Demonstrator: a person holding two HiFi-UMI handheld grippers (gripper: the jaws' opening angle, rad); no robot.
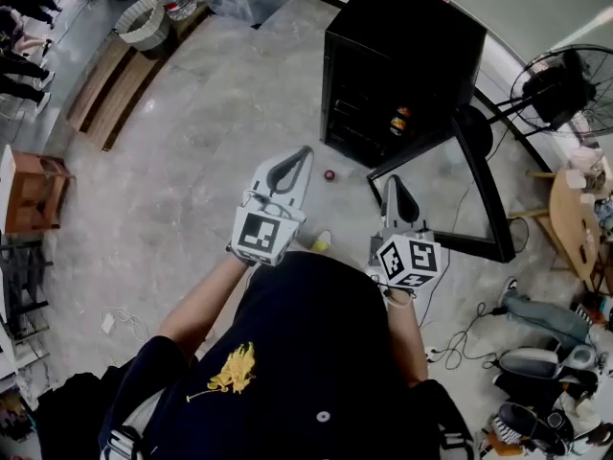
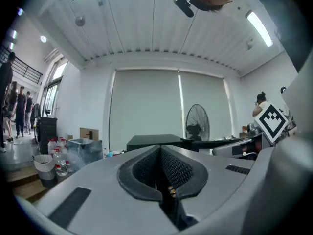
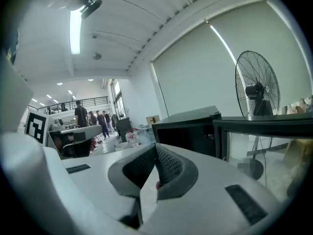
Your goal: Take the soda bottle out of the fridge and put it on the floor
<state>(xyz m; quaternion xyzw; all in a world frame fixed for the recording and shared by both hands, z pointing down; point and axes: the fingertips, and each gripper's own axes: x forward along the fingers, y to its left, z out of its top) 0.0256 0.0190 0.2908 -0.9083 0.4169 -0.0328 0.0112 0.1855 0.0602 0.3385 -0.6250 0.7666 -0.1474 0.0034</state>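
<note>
A black mini fridge (image 1: 402, 56) stands on the floor ahead of me, with its glass door (image 1: 479, 199) swung open to the right. On a shelf inside is the soda bottle (image 1: 400, 120), dark with an orange band. My left gripper (image 1: 305, 152) is held low in front of me, jaws shut and empty, pointing towards the fridge. My right gripper (image 1: 393, 181) is beside it near the foot of the open door, also shut with nothing in it. The fridge (image 2: 154, 142) shows beyond the closed left gripper (image 2: 159, 149). Fridge (image 3: 188, 129) and door (image 3: 264, 126) rise behind the closed right gripper (image 3: 155, 147).
A small red object (image 1: 329, 174) lies on the floor before the fridge, and a yellow-green thing (image 1: 321, 242) is near my feet. A standing fan (image 1: 565, 84), a wooden table (image 1: 575, 223), cables (image 1: 469, 333) and shoes (image 1: 536, 362) crowd the right. A basket (image 1: 144, 22) sits far left.
</note>
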